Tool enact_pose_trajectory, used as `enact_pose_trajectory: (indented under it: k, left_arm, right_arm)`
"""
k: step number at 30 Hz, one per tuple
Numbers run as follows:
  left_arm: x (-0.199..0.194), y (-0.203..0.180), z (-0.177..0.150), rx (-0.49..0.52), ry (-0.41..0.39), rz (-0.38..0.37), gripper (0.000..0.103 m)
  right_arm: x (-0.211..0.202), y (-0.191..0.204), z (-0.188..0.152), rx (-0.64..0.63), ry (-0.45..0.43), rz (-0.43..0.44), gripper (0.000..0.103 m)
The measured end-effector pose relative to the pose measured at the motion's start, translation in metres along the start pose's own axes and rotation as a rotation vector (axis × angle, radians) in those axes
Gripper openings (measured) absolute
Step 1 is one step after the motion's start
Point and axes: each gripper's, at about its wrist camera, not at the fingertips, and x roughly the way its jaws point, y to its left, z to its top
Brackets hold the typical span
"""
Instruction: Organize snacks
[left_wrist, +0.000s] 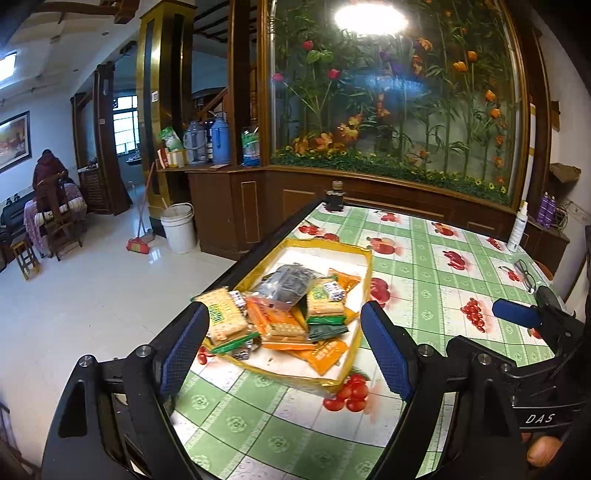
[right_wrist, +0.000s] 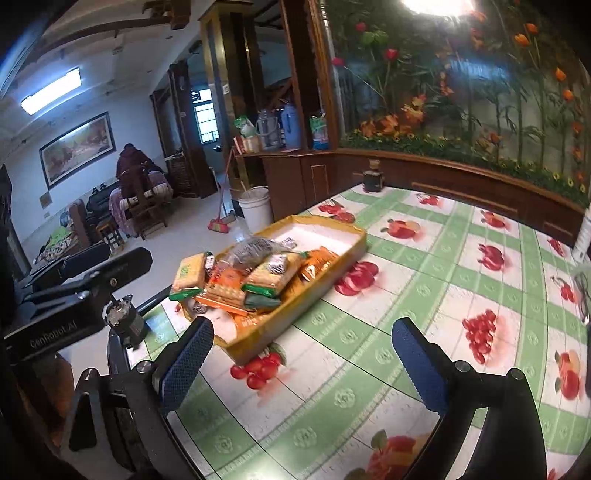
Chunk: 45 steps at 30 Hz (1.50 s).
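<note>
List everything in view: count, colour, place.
tray: one, yellow, table's left edge
snack packets: a pile, orange, green, tan, grey, in the tray
table: one, green-and-white fruit-print cloth
dark jar: one, table's far corner
spray bottle: one, white, table's right edge
glasses: one pair, dark, right edge
bucket: one, white, on the floor
broom: one, red head, beside the bucket
left tool: black, blue pads, open, empty
right tool: black, blue pads, open, empty

White bucket (left_wrist: 180, 227), broom (left_wrist: 139, 243), spray bottle (left_wrist: 518, 229), eyeglasses (left_wrist: 526, 275), dark jar (left_wrist: 334, 195)
</note>
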Motion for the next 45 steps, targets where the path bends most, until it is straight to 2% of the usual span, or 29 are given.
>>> enact_pose_trajectory:
  k: [12, 16, 19, 23, 27, 31, 36, 45]
  left_arm:
    - [0.000, 0.041, -0.007, -0.033, 0.017, 0.049, 0.085]
    - [-0.002, 0.058, -0.016, -0.044, 0.019, 0.072, 0.085]
    - [0.001, 0.066, -0.021, -0.056, 0.039, 0.063, 0.085]
    - [0.000, 0.069, -0.022, -0.029, 0.041, 0.075, 0.085]
    - [-0.003, 0.076, -0.022, -0.019, 0.055, 0.095, 0.085]
    - [-0.001, 0.078, -0.021, -0.024, 0.073, 0.118, 0.085]
    - [0.010, 0.067, -0.022, -0.018, 0.111, 0.105, 0.085]
    - [0.040, 0.029, -0.022, 0.032, 0.197, 0.044, 0.085]
  right_arm:
    - [0.035, 0.043, 0.011, -0.157, 0.066, 0.074, 0.098]
    - [0.038, 0.040, 0.012, -0.156, 0.079, 0.090, 0.098]
    - [0.044, 0.037, 0.014, -0.143, 0.088, 0.085, 0.098]
    - [0.053, 0.045, 0.017, -0.121, 0.101, 0.119, 0.098]
    - [0.059, 0.071, 0.014, -0.200, 0.107, 0.195, 0.098]
    - [0.063, 0.085, 0.011, -0.293, 0.106, 0.199, 0.098]
    - [0.069, 0.063, 0.017, -0.272, 0.125, 0.198, 0.098]
    - [0.082, -0.013, 0.035, -0.033, 0.147, 0.195, 0.098]
